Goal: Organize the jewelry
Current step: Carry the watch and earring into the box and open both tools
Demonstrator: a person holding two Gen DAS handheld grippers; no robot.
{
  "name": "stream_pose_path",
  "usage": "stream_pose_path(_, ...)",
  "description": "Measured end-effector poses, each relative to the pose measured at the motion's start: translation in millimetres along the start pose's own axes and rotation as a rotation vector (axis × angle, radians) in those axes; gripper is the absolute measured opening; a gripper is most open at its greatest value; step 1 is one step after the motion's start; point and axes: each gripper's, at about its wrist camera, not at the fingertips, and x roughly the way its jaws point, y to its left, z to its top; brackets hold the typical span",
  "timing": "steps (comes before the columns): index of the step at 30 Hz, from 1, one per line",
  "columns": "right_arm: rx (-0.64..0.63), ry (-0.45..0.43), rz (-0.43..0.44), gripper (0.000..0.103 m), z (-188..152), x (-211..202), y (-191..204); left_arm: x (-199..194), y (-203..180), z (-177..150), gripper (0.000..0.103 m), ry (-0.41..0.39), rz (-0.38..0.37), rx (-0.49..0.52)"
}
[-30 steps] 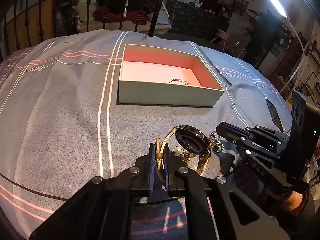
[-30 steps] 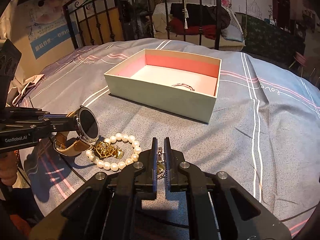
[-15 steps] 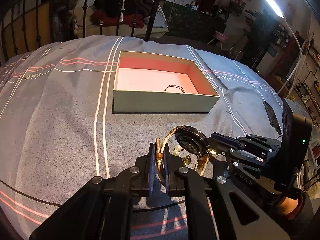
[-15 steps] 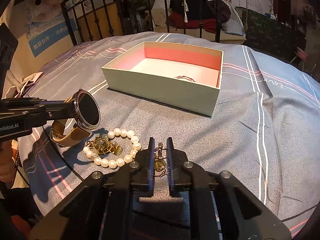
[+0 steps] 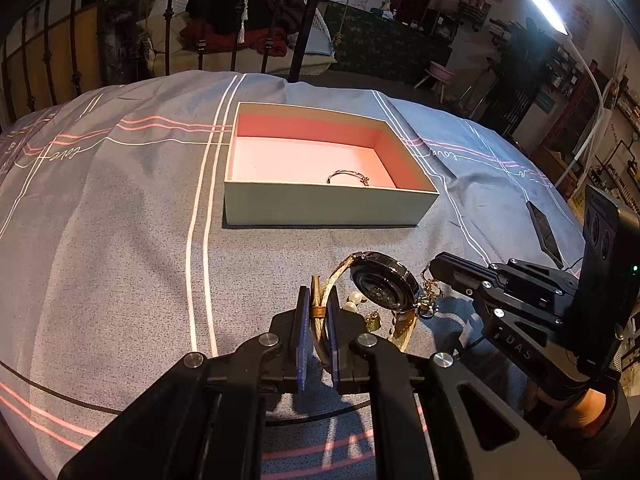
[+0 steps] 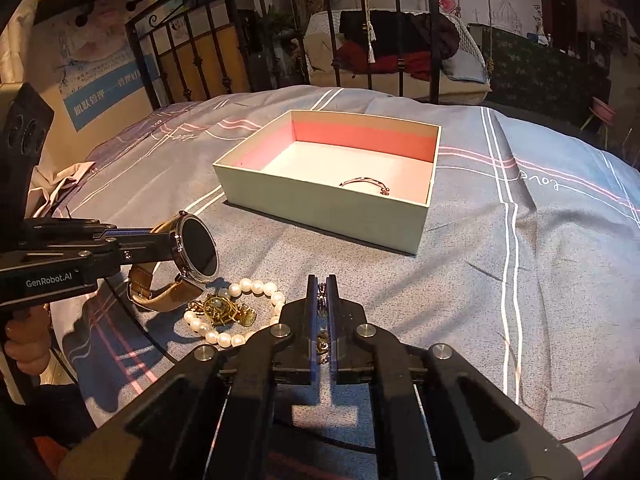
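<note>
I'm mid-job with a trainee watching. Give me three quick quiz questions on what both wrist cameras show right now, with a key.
1. True or false: the left gripper has its fingers shut on the strap of the watch.
2. What already lies inside the open box? A) the pearl bracelet B) a thin bangle C) nothing
3. Fill in: the right gripper is pinching a small ____ piece of jewelry.

Key: 1 true. 2 B; the pearl bracelet lies on the bedspread. 3 gold-colored; too hidden between the fingers to name further.
</note>
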Motion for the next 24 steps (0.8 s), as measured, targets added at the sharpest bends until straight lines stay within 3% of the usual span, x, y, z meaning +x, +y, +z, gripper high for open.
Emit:
stream_pose_path(11,-0.015,-0.047,-0.008,0.005,15.3,-6.6,1.2,3.3,-0.6,8.6,0.008,-0.003,0.001,0.006)
stream_pose_path(24,0.014,-0.134,-0.018,0.005,100.0,10.0,-20.1,24.7,-3.2,97.0,0.008,-0.085,0.025,0.015)
